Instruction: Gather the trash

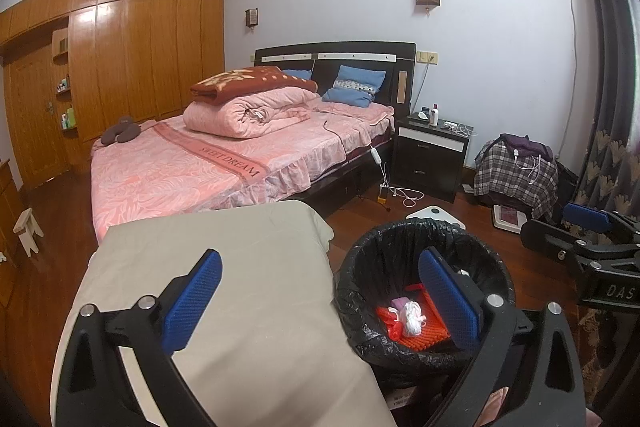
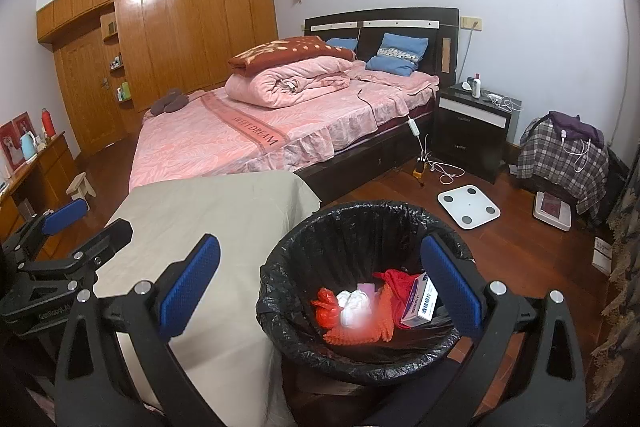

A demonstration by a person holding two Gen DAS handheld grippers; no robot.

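The trash bin (image 2: 360,307), lined with a black bag (image 2: 280,291), stands on the wooden floor (image 2: 520,267) just beside a table covered with a beige cloth (image 2: 208,227). Inside it lie a red plastic bag (image 2: 326,311), a crumpled white wad (image 2: 354,305), an orange ridged piece (image 2: 372,331), something red (image 2: 400,281) and a small white and blue box (image 2: 420,301) leaning against the bin's right wall. The left wrist view shows the same bin (image 1: 424,267) with the white wad (image 1: 412,315) resting on the orange piece (image 1: 424,331).

The right gripper (image 2: 320,287) hangs above the bin with its blue-padded fingers (image 2: 188,287) spread wide, one over the cloth and the other over the bin's right rim; nothing is between them. The left gripper (image 1: 320,303) is likewise spread and empty, its left finger over the beige cloth (image 1: 240,287) and its right finger over the bin. Each gripper shows at the edge of the other's view, the right one (image 1: 576,227) well to the right of the bin.

Beyond the table is a bed (image 2: 280,131) with pink sheets, a folded pink quilt (image 2: 288,83) and blue pillows (image 2: 396,55). A dark nightstand (image 2: 472,127) stands beside it, and a white scale (image 2: 468,205) lies on the floor near the bin. A wooden wardrobe (image 2: 180,27) fills the far wall.
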